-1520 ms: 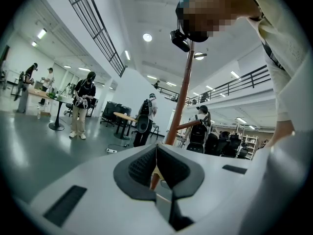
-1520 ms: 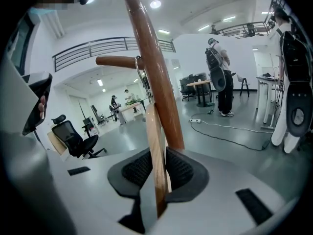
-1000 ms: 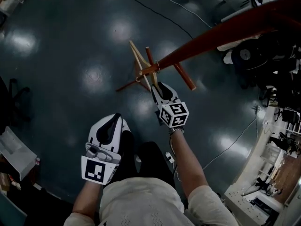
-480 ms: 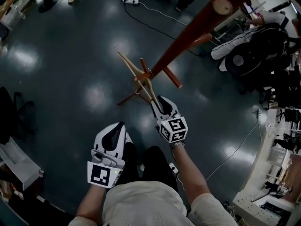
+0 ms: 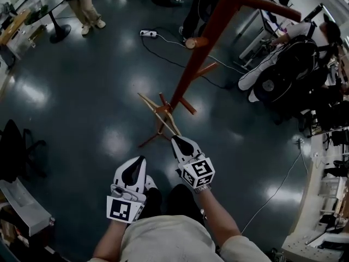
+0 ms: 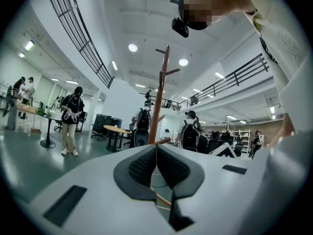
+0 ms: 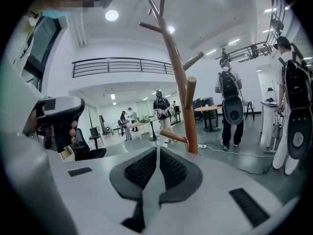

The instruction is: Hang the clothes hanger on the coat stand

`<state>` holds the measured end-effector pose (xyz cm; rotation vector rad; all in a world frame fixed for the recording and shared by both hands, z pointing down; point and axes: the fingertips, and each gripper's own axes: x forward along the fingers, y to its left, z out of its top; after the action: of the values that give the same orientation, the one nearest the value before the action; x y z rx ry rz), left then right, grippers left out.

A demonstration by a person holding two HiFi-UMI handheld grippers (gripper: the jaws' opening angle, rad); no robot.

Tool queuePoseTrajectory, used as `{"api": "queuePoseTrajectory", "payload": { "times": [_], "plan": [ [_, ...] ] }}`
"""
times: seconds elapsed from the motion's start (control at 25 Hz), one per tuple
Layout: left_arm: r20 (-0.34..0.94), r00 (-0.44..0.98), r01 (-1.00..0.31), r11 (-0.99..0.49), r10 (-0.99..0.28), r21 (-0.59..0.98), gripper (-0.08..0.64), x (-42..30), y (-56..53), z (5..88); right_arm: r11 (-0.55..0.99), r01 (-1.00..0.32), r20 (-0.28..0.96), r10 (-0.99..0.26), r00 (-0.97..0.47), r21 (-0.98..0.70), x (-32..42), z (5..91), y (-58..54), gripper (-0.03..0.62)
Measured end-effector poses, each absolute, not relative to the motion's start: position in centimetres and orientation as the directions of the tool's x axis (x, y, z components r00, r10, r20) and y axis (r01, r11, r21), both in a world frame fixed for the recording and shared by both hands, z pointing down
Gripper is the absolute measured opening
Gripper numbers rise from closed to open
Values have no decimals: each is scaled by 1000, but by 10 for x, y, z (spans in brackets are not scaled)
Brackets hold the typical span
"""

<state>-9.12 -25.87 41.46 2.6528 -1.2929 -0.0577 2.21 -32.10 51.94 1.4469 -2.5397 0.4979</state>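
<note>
The clothes hanger (image 5: 158, 114) hung tilted on a low peg of the coat stand (image 5: 203, 41), just beyond the tips of the right gripper (image 5: 180, 140). That gripper's jaws were closing on nothing, the ribbed pads almost together, with only the stand's pole ahead of them in the right gripper view. The hanging looked done, so the step in hand was probably the retreat. It would go best if the gripper drew straight back along its own line, clear of the hanger's near arm (whether the tips touched that arm could not be told), so that the hook did not get tugged off the peg.

The right forearm reached forward from the body, the gripper pointing at the foot of the stand with its marker cube facing up. The left gripper (image 5: 135, 161) sat lower and closer in, beside the knees, clenched and empty
</note>
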Motion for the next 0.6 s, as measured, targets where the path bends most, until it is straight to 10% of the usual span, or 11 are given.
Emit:
{"api": "queuePoseTrajectory", "payload": {
  "times": [0.6],
  "plan": [
    [2,629,-772,-624,-778,124,12,-86,-246,383,487,-848,236,-816,-527,-209,-3,427,-266,18]
  ]
}}
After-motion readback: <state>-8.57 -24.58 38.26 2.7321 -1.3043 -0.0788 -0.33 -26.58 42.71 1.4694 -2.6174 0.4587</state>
